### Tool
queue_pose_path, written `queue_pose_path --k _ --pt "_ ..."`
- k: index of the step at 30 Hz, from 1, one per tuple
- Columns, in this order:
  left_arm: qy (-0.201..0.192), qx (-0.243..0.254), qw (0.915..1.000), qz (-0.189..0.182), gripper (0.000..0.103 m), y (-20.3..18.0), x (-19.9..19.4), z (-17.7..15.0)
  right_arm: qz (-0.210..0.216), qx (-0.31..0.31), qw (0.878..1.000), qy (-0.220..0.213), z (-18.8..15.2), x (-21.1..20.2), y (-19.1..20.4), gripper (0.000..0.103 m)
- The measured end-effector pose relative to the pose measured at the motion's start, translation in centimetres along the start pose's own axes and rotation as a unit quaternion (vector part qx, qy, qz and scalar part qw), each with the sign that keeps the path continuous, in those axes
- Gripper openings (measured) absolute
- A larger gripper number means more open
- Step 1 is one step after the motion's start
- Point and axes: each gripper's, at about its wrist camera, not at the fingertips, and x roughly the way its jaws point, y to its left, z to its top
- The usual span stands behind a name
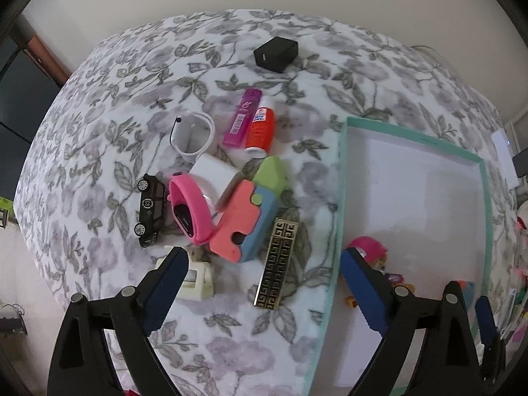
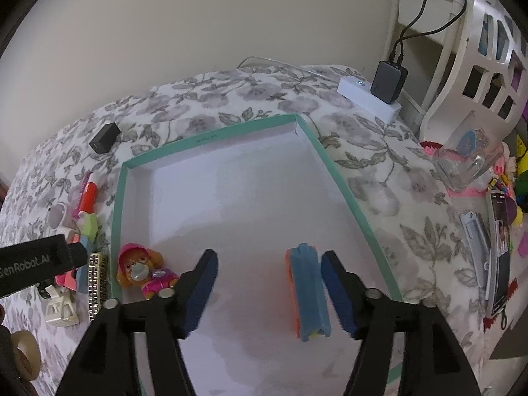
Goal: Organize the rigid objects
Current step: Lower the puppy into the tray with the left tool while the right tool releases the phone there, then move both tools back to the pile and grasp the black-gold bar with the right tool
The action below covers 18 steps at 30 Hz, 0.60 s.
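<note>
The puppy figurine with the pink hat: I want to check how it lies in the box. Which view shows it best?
The right wrist view: the puppy figurine with the pink hat lies whole in the near left corner of the teal-rimmed box. In the left wrist view, a gripper finger hides most of it.

floral bedspread (image 2: 379, 178) | white power strip (image 2: 366, 97) with charger | phone (image 2: 500, 250) | white chair (image 2: 475, 52)
</note>
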Motion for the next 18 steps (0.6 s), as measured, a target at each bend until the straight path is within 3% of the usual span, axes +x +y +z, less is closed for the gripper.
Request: queue_pose_path --k 7,14,18 --pt "0.005 -0.006 1.0 -0.003 0.094 0.8 0.4 0.1 0.006 0.024 1.0 0.017 -0.2 0.7 -0.9 0.082" --pt "0.024 -0.05 0.9984 -0.002 0.094 3.6 1.4 0.8 0.013 0.037 0.999 0.026 -0.4 1.1 -1.3 0.103" --pt "0.012 -0.065 0.9977 0.012 0.095 5.0 1.0 1.4 0.03 0.044 0.998 0.025 -0.6 1.3 -1.2 0.103"
